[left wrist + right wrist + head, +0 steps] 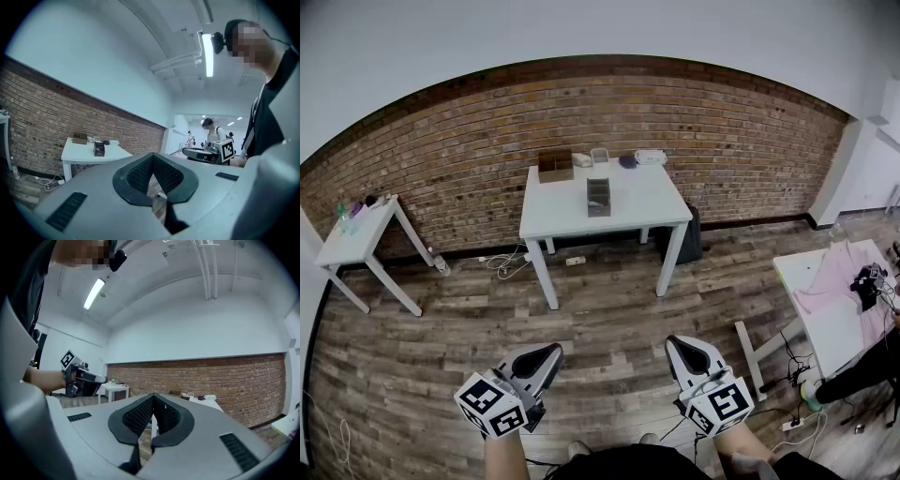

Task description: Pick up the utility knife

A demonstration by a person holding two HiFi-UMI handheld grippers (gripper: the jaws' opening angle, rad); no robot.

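Across the room, at upper centre of the head view, stands the white table [628,214] against the brick wall [722,122], well apart from you, with a wide stretch of wood floor [609,309] between. Task not yet begun, as far as the pictures show: nothing picked up, nothing reached for. Your left gripper [549,354] and right gripper [679,344] sit low at the bottom of that view, level, tips aimed toward the table. Each gripper view shows its ribbed pads brought together at the tip with nothing between them, so both tools are closed and empty. Utility knife: not made out in any view. Table load is small at this range: a cardboard box [554,166], a clear container [600,156], a dark rounded item [627,161] and a white item [650,157] along the back edge, plus a small dark organiser [598,197] near the middle. Judgement only: the knife is likeliest among these, perhaps in the organiser, but you cannot tell which, and its colour, blade state and lie are unreadable from here. Left to do, in my reading: close the gap to the table, find the knife, part one pair of jaws, grip, lift. Side table [356,239] at left and the cloth-covered table [839,291] at right show no knife either.
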